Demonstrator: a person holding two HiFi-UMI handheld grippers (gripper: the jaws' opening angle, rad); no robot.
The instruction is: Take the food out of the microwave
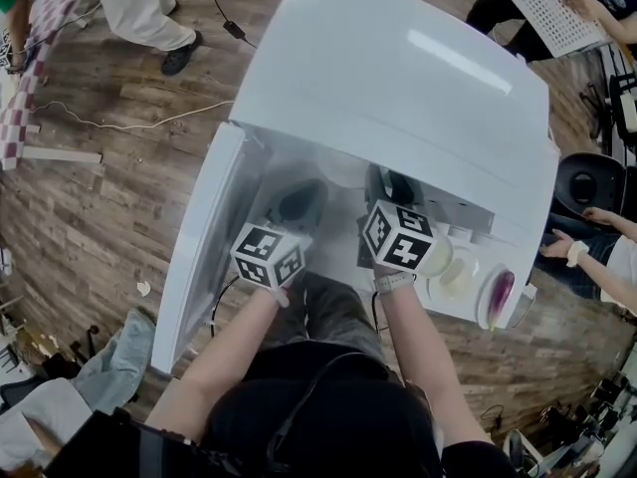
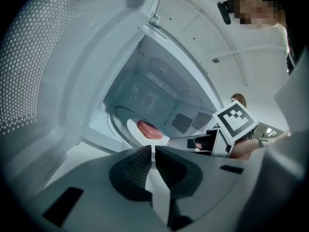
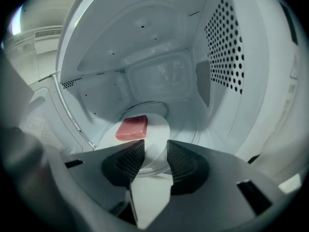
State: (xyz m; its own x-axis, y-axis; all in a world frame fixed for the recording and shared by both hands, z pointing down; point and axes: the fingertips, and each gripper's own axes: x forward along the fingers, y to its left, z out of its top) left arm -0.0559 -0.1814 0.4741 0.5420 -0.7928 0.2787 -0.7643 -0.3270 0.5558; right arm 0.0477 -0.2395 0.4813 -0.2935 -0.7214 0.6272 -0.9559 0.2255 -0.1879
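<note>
Both grippers reach into the open microwave point(image 1: 398, 78), its door point(image 1: 204, 237) swung left. The left gripper point(image 2: 153, 150) has its jaws closed on nothing. The right gripper point(image 3: 155, 146) holds its jaws partly apart — the near rim of the plate point(image 3: 157, 129) shows in the gap. The pink food point(image 3: 132, 128) lies at the plate's far left edge — untouched.

head view: food point(image 3: 131, 128) hidden by microwave point(image 1: 398, 78) | plate point(image 3: 157, 129): partly behind right gripper point(image 3: 155, 145)

The door point(image 1: 199, 247) stands swung wide, leaving the microwave cavity point(image 3: 159, 76) open, with room above the food point(image 3: 131, 128).
</note>
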